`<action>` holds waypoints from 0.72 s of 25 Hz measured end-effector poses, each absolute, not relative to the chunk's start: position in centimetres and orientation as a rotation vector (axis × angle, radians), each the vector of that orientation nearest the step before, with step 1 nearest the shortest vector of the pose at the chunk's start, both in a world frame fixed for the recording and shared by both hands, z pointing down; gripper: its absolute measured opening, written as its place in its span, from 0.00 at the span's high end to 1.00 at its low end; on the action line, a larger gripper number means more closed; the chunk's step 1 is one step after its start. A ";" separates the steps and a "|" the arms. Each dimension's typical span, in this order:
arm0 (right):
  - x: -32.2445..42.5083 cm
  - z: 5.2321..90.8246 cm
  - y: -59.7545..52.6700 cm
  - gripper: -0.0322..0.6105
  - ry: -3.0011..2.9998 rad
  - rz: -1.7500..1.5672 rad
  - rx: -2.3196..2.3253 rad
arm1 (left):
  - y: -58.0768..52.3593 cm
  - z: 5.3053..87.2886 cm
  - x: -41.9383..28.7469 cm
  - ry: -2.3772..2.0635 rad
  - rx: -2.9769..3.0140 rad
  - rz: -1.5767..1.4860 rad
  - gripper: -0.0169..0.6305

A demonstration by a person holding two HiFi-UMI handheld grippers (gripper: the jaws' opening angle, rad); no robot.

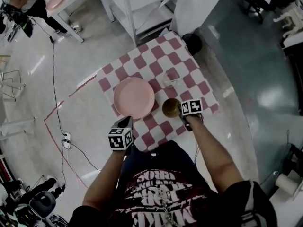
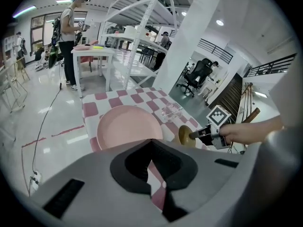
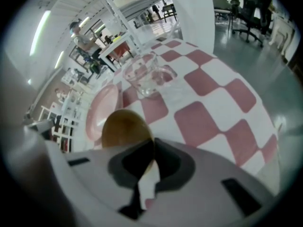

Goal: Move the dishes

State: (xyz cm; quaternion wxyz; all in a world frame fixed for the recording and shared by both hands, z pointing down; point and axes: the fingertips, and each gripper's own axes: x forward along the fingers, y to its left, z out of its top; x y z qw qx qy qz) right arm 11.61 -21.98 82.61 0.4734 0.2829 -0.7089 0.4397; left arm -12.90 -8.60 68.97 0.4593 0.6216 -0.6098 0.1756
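Bowl: small, round, golden-brown, over the red-and-white checked table, just right of the pink plate.
Right gripper: clamped on the bowl's rim.
Left gripper: jaws together, empty, at the plate's near edge.
Right gripper view: clear glass cup is distinct; faint from the head.

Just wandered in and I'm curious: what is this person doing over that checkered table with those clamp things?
A person holds a two-jaw gripper in each hand over a small table with a checkered cloth. The right gripper is clamped on the rim of a small brown bowl. The left gripper, shut and empty, is by the near edge of a pink plate. A clear glass cup stands untouched beyond them.
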 end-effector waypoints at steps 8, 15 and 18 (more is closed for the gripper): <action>12.5 84.9 -23.5 0.89 -1.715 1.023 0.686 | -6.0 69.3 -12.2 -1.562 1.444 0.412 0.93; 12.7 84.8 -23.9 0.64 -1.747 0.959 0.667 | -6.0 67.1 -12.6 -1.627 1.445 0.384 0.93; 13.6 82.6 -24.4 0.64 -1.783 0.836 0.700 | -6.6 65.8 -13.2 -1.649 1.464 0.363 0.93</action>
